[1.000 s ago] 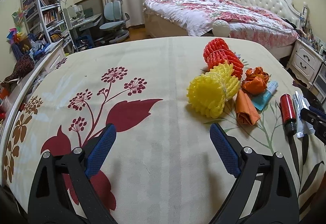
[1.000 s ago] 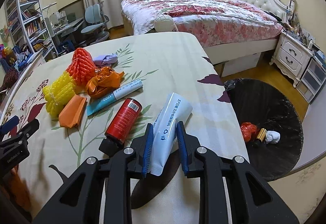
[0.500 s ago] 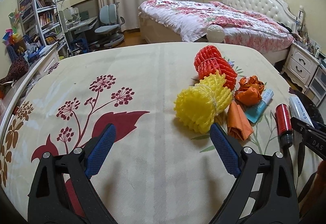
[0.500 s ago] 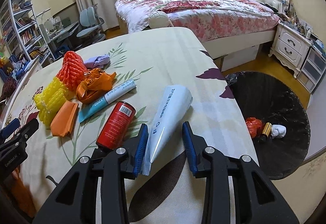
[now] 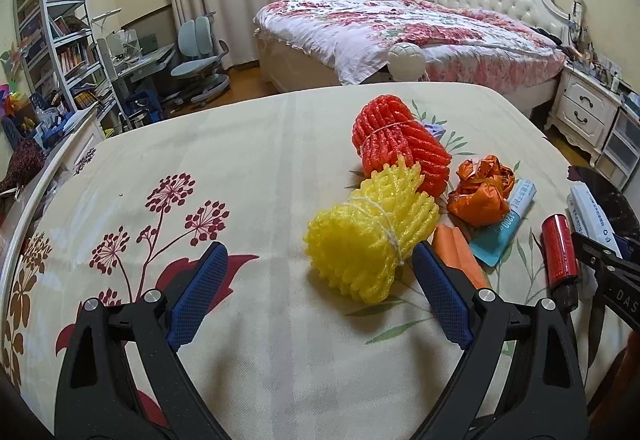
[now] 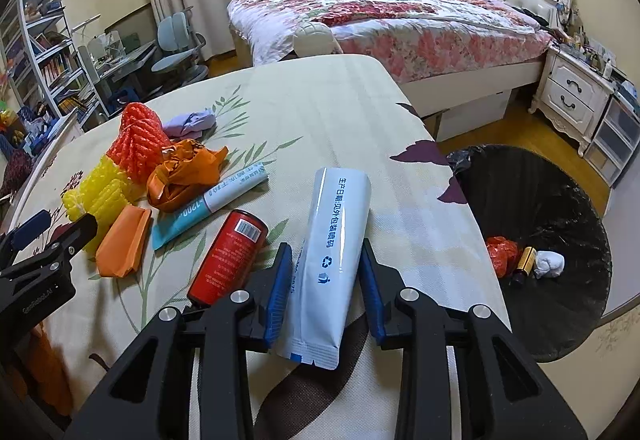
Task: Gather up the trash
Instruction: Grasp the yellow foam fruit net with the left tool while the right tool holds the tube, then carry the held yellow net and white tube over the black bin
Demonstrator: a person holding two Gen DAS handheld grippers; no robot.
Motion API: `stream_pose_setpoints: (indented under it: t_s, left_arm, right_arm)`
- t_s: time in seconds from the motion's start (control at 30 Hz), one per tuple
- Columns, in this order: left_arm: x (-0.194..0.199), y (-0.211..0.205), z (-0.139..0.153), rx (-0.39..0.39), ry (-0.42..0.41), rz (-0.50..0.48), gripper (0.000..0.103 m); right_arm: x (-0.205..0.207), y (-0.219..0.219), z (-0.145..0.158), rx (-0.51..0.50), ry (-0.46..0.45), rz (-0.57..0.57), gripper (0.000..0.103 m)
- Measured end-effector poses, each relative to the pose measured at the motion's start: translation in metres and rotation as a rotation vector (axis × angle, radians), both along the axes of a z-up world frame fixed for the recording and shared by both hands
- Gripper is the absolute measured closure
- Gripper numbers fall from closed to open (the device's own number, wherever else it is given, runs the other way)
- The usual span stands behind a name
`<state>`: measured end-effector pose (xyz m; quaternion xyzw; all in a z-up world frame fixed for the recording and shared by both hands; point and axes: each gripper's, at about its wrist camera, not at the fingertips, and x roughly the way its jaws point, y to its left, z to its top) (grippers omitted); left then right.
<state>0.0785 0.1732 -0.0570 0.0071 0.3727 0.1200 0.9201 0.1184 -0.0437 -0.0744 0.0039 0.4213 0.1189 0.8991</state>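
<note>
Left gripper spread wide above the tablecloth, holding nothing; yellow foam net just ahead, nearer the right finger. Further right, red can lying beside the white tube. Right gripper apart, one pad on each side of that tube. Trash bin on the floor, far right.

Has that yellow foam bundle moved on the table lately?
No. The yellow foam bundle still lies against the red foam bundle and the folded orange paper; only the camera shifted.
</note>
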Motion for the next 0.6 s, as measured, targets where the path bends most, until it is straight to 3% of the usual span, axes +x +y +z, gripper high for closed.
stream_pose_setpoints:
  t_s: [0.17,0.27,0.3,0.6]
  left_arm:
    - [0.009,-0.001,-0.003,-0.01,0.024,-0.029,0.015]
    - [0.013,-0.002,-0.006,-0.025,0.045,-0.061,0.036]
    - [0.013,-0.002,-0.007,-0.03,0.052,-0.067,0.047]
    - [0.002,0.005,-0.005,-0.077,0.038,-0.078,0.059]
  right_arm:
    - [0.0,0.0,0.0,-0.001,-0.001,0.0,0.069]
    - [0.0,0.001,0.0,-0.003,-0.002,0.0,0.069]
    - [0.0,0.001,0.0,-0.002,-0.002,0.0,0.069]
    - [0.0,0.0,0.0,-0.002,-0.002,-0.001,0.069]
